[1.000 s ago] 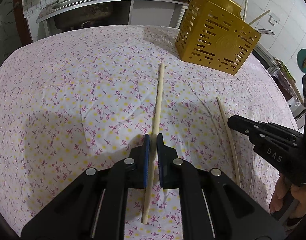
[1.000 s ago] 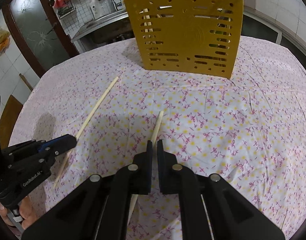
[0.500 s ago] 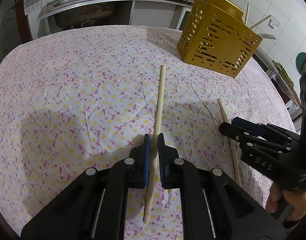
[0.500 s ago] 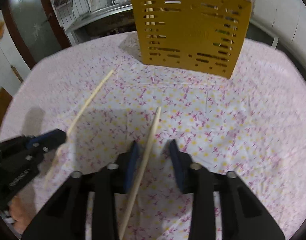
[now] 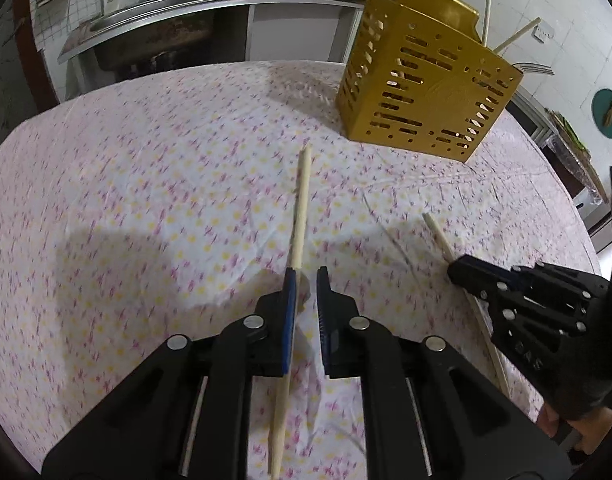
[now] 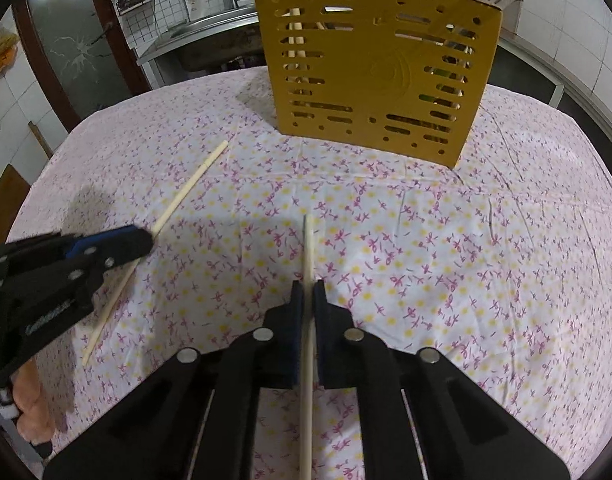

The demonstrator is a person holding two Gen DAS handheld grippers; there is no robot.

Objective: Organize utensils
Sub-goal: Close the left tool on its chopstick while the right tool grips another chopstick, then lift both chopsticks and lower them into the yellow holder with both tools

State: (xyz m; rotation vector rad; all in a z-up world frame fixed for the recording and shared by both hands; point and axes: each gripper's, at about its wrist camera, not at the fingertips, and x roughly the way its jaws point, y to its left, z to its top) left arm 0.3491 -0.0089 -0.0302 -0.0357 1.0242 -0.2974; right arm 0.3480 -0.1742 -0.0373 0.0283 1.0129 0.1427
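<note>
Two pale wooden chopsticks lie on the flowered tablecloth in front of a yellow slotted utensil holder [image 5: 422, 92], also in the right wrist view [image 6: 378, 68]. My left gripper [image 5: 306, 276] is slightly open; the left chopstick [image 5: 299, 208] lies against its left finger, with a gap to the right finger. The same chopstick shows in the right wrist view [image 6: 185, 192]. My right gripper [image 6: 308, 290] is shut on the right chopstick [image 6: 308, 252], whose far end also shows in the left wrist view [image 5: 436, 230].
The holder has several chopsticks and utensils standing in it. The flowered tablecloth [image 5: 145, 184] covers the round table. A steel sink and counter [image 5: 157, 12] stand beyond the table's far edge. White tiled wall is at the right.
My left gripper's jaws have parted from the left chopstick. My right gripper opened wide half a second ago and has now closed on the right chopstick.
</note>
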